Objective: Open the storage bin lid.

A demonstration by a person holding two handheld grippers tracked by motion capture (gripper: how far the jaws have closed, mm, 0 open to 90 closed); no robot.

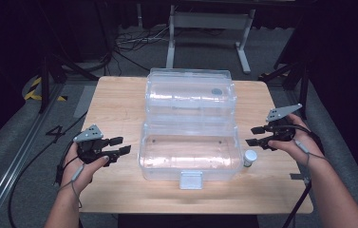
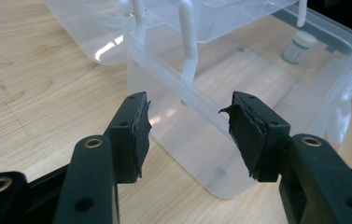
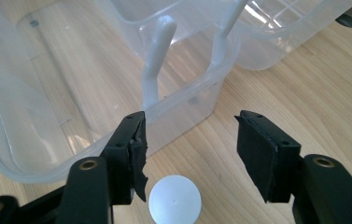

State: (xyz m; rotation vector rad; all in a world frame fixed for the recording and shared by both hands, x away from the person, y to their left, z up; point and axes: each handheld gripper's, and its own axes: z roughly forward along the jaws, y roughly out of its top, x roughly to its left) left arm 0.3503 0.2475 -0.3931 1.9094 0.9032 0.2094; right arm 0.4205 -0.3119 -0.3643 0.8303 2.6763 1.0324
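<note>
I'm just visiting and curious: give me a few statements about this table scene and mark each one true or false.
1. The clear plastic box stands open on the table. True.
2. The small white-capped bottle lies inside the box. False: it stands on the table beside the box's right end.
3. The left hand-held gripper is clamped on the box wall. False: its jaws are open and hold nothing.
4. The right hand-held gripper is open near the bottle. True.
5. The table top is wooden. True.
</note>
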